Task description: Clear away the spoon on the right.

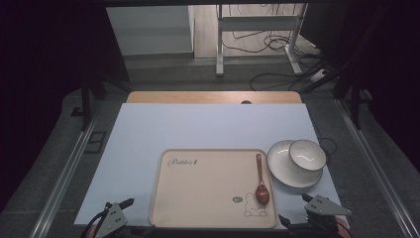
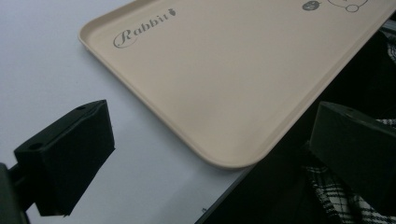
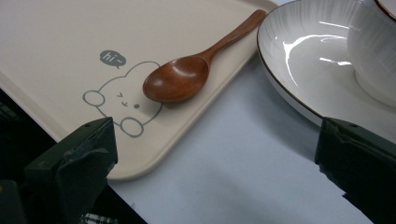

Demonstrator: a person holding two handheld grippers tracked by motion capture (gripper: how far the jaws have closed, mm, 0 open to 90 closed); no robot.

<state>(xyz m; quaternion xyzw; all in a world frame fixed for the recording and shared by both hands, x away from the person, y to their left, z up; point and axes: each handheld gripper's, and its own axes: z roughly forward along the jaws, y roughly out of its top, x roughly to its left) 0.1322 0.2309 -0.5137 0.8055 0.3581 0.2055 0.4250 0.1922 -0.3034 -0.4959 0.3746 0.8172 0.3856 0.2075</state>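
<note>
A: Logged both as released. Left gripper (image 1: 120, 210) at the near-left corner of the counter (image 1: 148, 129), jaws spread wide, nothing between. Right gripper (image 1: 296, 212) at the near-right corner, jaws likewise apart and empty.

B: Confirmed from the right gripper view. Located the wooden spoon (image 3: 187, 74) on the right side of the beige tray (image 3: 56, 42), bowl end over the printed rabbit (image 3: 122, 100), handle running away toward the tray's far edge.

A: Noted spoon ahead and to the left of the right gripper, near but not touching. White plate (image 3: 299, 70) just beside the tray's right edge, white bowl (image 1: 307, 154) seated on it.

B: Risks judged, not observed. Shallow, rounded spoon bowl: likely to skid on the smooth tray if pinched from above off-centre. Tray overhanging the near counter edge in the left gripper view (image 2: 243, 161): possible tip or slide under a downward push.

A: Added: plate rim close to the spoon; wide jaws on approach could clip it and shift plate and bowl.
</note>
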